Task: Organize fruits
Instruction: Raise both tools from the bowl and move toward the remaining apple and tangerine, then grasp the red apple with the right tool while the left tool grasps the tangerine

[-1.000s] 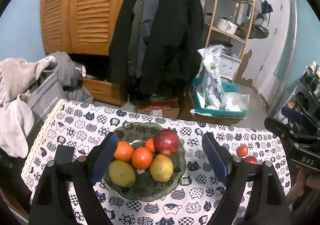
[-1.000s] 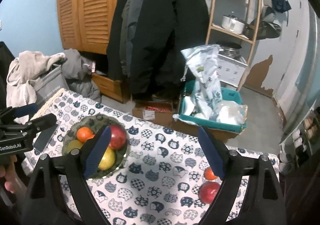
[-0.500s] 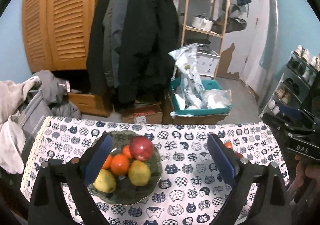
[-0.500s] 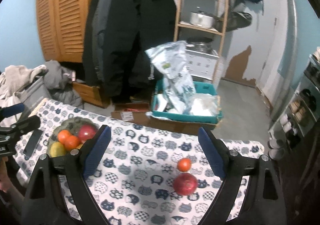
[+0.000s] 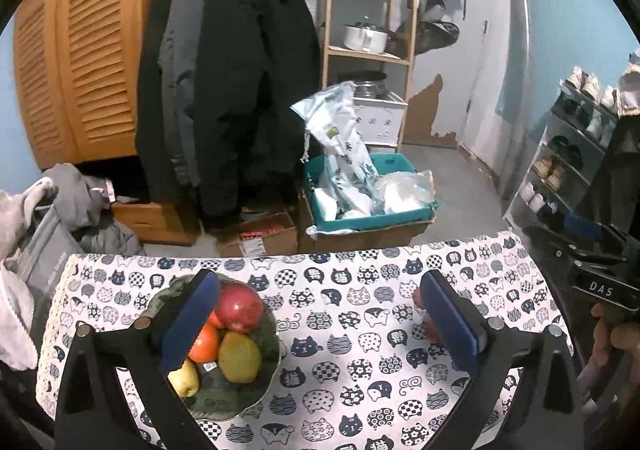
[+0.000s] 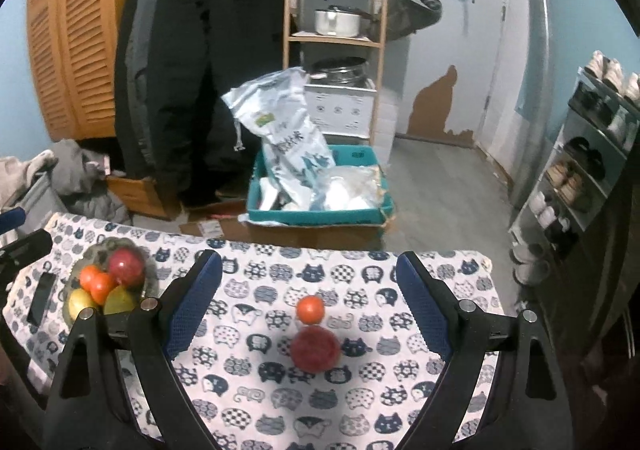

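A green glass bowl (image 5: 224, 408) on the cat-print tablecloth (image 5: 352, 334) holds a red apple (image 5: 240, 308), an orange (image 5: 205, 344) and two yellow-green fruits (image 5: 239, 357). My left gripper (image 5: 319, 278) is open above the cloth to the bowl's right, and its left finger (image 5: 192, 320) covers part of the bowl. In the right wrist view a loose tangerine (image 6: 311, 309) and a loose red apple (image 6: 315, 348) lie on the cloth. My right gripper (image 6: 307, 258) hangs open above them, one finger on either side and touching neither. The bowl (image 6: 150, 276) sits far left.
A black phone-like slab (image 6: 40, 298) lies left of the bowl. Past the table's far edge stand a teal crate of bags (image 6: 320, 206), cardboard boxes, hanging coats and a wooden shelf. A shoe rack (image 6: 580, 178) stands at the right. A hand (image 5: 616, 334) holds the right gripper.
Both views have slid right along the table, so the bowl sits further left. The left jaws have opened wider. The loose apple and tangerine are now centred between the right fingers.
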Motion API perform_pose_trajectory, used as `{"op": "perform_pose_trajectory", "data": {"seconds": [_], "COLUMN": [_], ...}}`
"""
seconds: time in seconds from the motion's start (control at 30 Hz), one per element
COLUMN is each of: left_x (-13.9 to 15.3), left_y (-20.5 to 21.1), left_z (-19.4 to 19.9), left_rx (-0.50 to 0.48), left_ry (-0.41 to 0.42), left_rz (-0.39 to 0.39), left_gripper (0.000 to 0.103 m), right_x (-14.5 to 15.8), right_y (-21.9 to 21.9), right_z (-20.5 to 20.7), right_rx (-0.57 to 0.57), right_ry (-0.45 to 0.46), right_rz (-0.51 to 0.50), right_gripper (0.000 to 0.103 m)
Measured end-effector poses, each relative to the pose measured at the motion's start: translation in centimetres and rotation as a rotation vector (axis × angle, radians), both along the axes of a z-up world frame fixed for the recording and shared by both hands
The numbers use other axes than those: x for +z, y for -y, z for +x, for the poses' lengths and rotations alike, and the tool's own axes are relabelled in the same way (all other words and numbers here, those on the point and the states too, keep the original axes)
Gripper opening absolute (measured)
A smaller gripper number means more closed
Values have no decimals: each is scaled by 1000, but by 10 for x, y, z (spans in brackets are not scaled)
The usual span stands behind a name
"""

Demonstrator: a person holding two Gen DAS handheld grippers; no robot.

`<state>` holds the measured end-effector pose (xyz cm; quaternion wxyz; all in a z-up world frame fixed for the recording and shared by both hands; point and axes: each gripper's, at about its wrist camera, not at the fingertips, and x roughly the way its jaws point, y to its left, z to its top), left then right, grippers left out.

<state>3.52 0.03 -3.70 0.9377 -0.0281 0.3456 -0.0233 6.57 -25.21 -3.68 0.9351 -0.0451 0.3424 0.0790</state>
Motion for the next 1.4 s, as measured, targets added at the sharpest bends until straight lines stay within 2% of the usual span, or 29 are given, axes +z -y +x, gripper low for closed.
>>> {"op": "perform_pose_trajectory", "data": {"seconds": [0.3, 0.57, 0.93, 1.17, 1.4], "left_x": [-21, -63, -123, -155, -179], "left_y": [35, 58, 64, 59, 48], "left_z": [23, 50, 75, 86, 97], "left_rx": [-55, -80, -59, -31, 18], "left_ry": [-56, -159, -290, -359, -412], "left_rz": [31, 49, 76, 62, 13], "left_gripper": [101, 101, 101, 101, 101], "right_x": [-25, -65, -133, -175, -207], "right_y": [22, 30, 11, 7, 15], "right_z": [8, 24, 48, 64, 78], "right_rx": [-45, -52, -5, -3, -45], "right_ry": [-69, -188, -342, -448, -527], "right_rz": [-22, -24, -97, -91, -20], "right_gripper": [87, 87, 87, 87, 87]}}
